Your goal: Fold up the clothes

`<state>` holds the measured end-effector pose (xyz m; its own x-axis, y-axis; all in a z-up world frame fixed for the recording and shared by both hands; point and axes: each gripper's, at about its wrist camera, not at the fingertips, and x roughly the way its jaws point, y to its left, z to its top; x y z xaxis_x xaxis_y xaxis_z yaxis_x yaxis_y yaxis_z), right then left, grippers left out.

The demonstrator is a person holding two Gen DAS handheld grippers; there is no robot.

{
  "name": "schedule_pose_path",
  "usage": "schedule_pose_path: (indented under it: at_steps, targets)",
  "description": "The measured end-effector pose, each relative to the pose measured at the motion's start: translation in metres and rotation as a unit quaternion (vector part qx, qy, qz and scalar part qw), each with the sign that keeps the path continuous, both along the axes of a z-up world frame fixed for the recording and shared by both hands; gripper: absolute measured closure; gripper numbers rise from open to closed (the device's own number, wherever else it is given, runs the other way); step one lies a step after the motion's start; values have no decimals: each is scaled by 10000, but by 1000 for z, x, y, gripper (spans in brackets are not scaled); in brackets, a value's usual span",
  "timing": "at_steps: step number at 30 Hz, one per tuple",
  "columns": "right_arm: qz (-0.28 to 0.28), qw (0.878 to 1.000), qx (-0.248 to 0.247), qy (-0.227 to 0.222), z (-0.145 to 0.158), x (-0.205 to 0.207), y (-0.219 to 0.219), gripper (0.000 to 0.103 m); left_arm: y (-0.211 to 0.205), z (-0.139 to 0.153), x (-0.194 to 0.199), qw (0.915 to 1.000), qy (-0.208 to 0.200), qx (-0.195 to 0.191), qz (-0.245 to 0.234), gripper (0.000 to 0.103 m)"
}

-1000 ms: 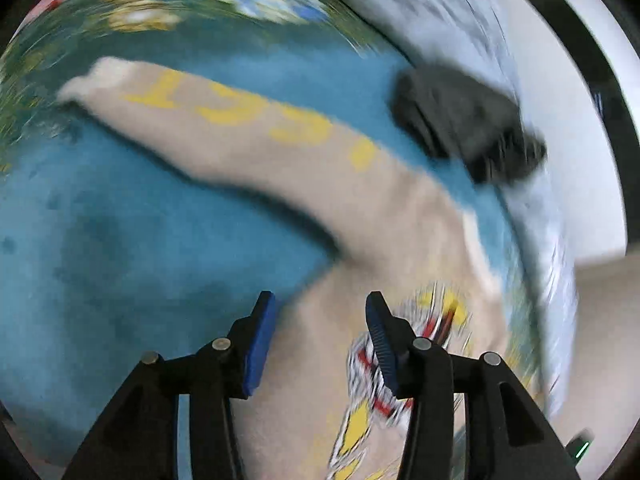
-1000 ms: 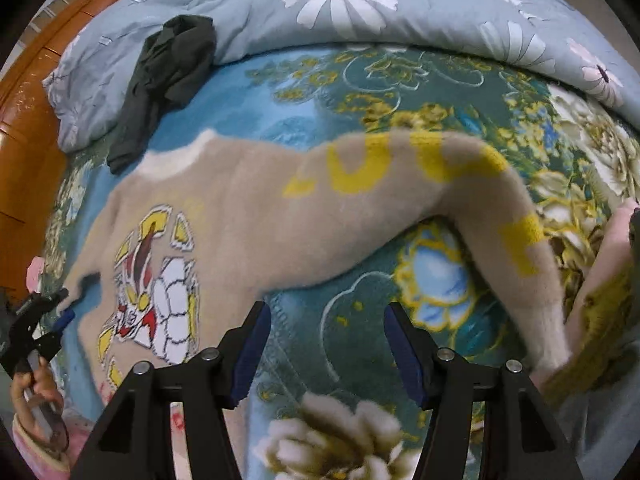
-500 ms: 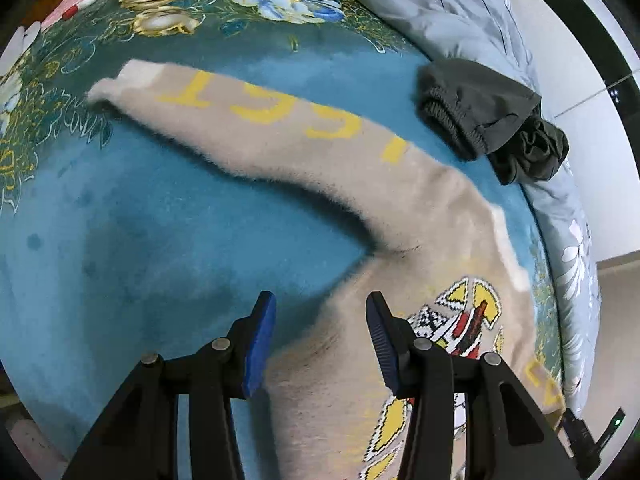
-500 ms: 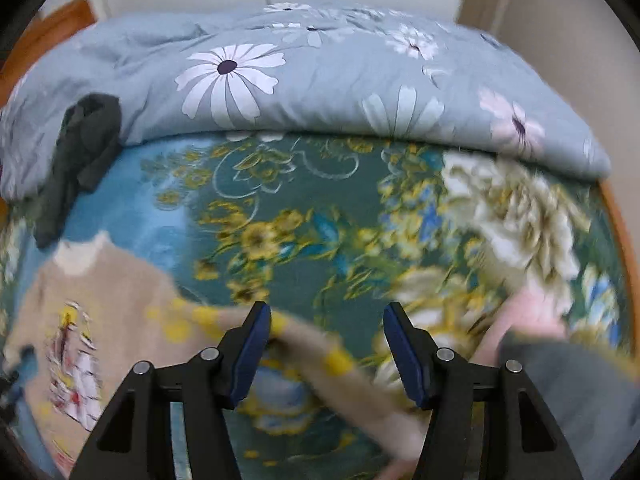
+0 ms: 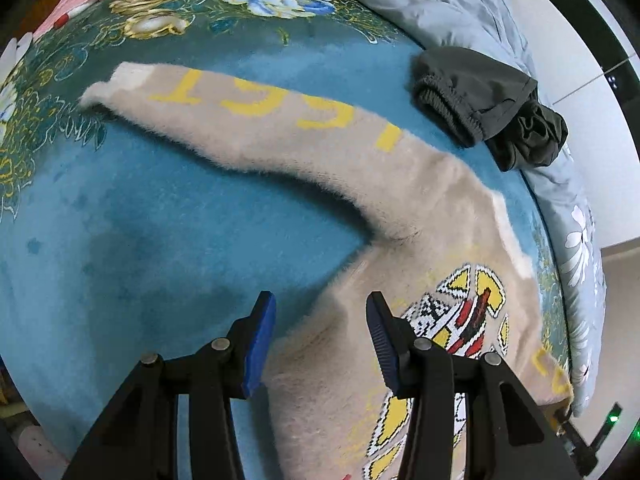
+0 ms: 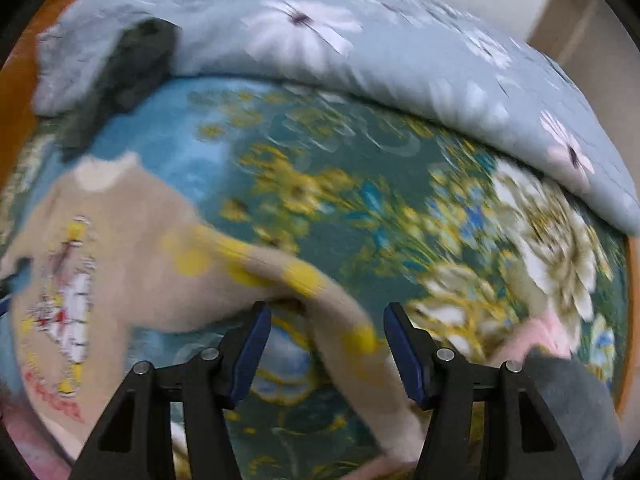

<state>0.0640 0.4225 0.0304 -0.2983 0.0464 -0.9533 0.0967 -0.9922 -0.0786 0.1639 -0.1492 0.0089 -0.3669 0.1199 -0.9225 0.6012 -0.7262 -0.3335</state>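
Note:
A fuzzy beige sweater (image 5: pixel 412 216) with yellow letters on its sleeves and a cartoon print on the chest lies flat on a blue floral bedspread (image 5: pixel 120 248). One sleeve (image 5: pixel 248 120) stretches out to the far left. My left gripper (image 5: pixel 320 332) is open and hovers over the sweater's side edge below the armpit. In the blurred right wrist view the sweater (image 6: pixel 120 248) lies at the left and its other sleeve (image 6: pixel 332 312) runs down between the fingers of my open right gripper (image 6: pixel 326 344).
A dark grey garment (image 5: pixel 484 100) lies bunched at the bedspread's far edge against a grey daisy-print quilt (image 6: pixel 360 52). Pink clothing (image 5: pixel 84 0) sits at the far left corner. More pink and grey clothes (image 6: pixel 560 360) lie at the right.
The right gripper has swung back down over the sleeve, which now lies between its fingers. The left gripper has held nearly still over the sweater's side edge.

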Motion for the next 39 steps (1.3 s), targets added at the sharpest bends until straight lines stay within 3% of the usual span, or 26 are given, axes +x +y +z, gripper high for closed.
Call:
schedule_pose_path:
  at_steps: [2,4,6,9,11,14,15,17,19,20,22,26,29,30,32,33,34,36,38,39]
  targets:
    - [-181,9995,-120,-241,-7,3,10,45,-1,-1,1,10000,-12,22,23,55]
    - [-92,9987,-367,-329,-7,9,11,78,0,-2,0,10000,-26,27,23,55]
    - [159,9976,-547,-395,0,16,3,95,1,-1,-1,10000,-38,13,-26,55]
    - [444,9917,-1118,-450,18,24,-8,95,3,1,-1,10000,-25,5,-90,55]
    - [403,9768,-2055,-446,35,24,-4,96,2,3,0,10000,14,16,-90,55]
    - [372,9582,-2827,-241,63,19,10,96,-1,5,2,9999,79,68,-23,55]
    - [257,9686,-2462,-217,66,15,16,96,-3,5,3,9999,79,80,14,55]
    - [51,9957,-891,-248,59,3,22,96,-6,5,4,9999,73,131,80,55]
    - [-307,9973,-545,-375,43,-9,37,95,-8,5,6,9997,66,180,138,55]
    - [-487,9964,-609,-340,39,-12,43,95,-9,5,7,9996,62,201,165,55]
    - [-832,9944,-606,-245,33,-16,49,90,-11,3,10,9994,61,265,232,54]
    - [-919,9956,28,175,35,-25,35,88,-15,1,13,9986,83,403,331,54]
    - [-730,9926,467,850,69,-14,11,84,-17,0,17,9981,96,468,390,54]
    - [-603,9906,550,1099,83,-6,-1,76,-18,0,18,9979,99,496,413,54]
    - [-305,9903,94,1355,100,20,-27,54,-18,-1,20,9976,101,535,437,54]
    - [-107,9905,-374,1320,100,35,-42,31,-18,0,21,9975,97,547,436,54]
    - [123,9893,-905,1133,93,50,-57,26,-17,0,23,9974,93,560,434,54]
    - [562,9781,-1978,308,58,76,-90,27,-14,3,28,9976,83,562,406,54]
    - [734,9691,-2292,-534,12,101,-123,27,-11,8,36,9969,134,670,401,54]
    - [731,9689,-2223,-811,-11,114,-137,27,-9,10,42,9958,183,804,406,54]
